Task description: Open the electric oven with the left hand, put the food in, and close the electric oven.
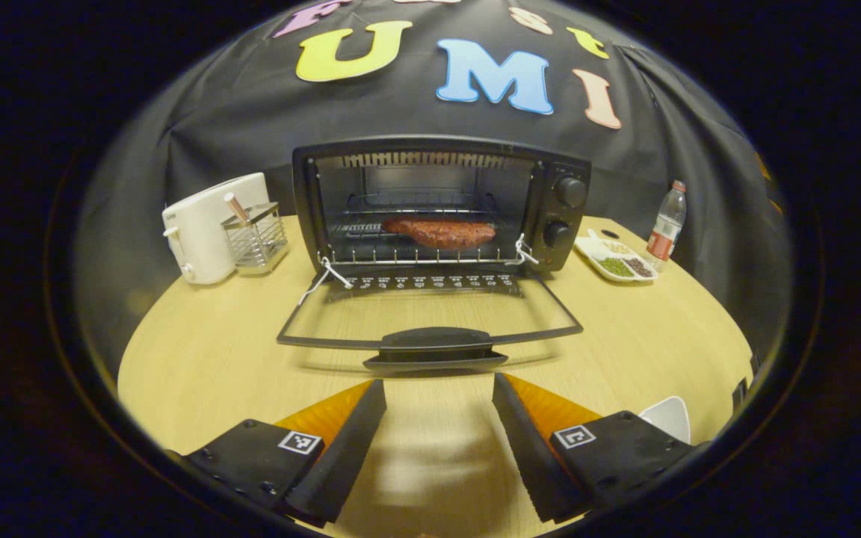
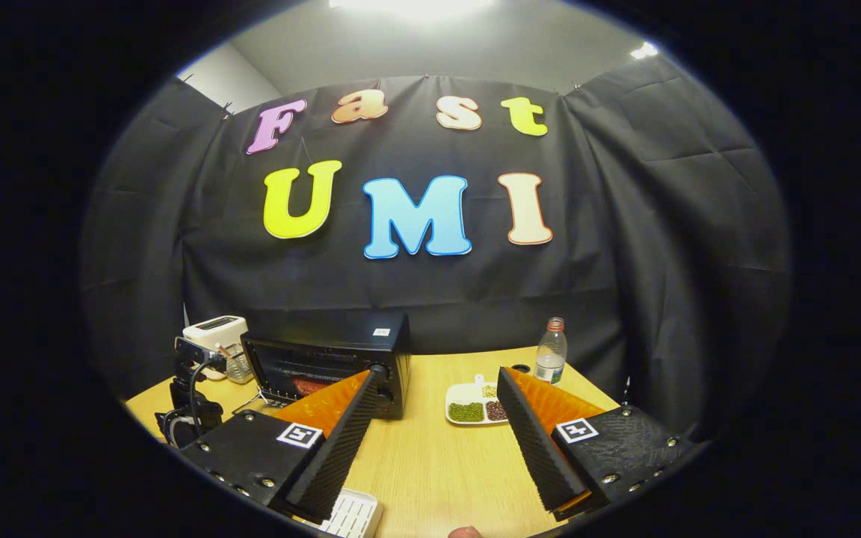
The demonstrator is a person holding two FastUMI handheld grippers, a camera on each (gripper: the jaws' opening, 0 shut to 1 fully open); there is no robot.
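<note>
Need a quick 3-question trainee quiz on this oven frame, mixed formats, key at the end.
1. True or false: the electric oven door is closed.
2. Where is the meat? A) on the table B) on the oven rack C) in the left gripper
3. Fill in: the water bottle stands to the ___ of the sectioned dish in the left gripper view.

Key: 1 false; 2 B; 3 right.

- A white toaster [image 1: 205, 226] stands at about ten o'clock on the wooden table [image 1: 199, 351].
- A wire utensil holder [image 1: 255, 235] sits just beside it.
- A divided white dish of beans [image 1: 616, 259] lies at two o'clock — green and dark heaps.
- A water bottle [image 1: 667, 222] stands upright near the dish.
- A white grid tray [image 2: 352, 515] lies at six o'clock in the right gripper view.
</note>
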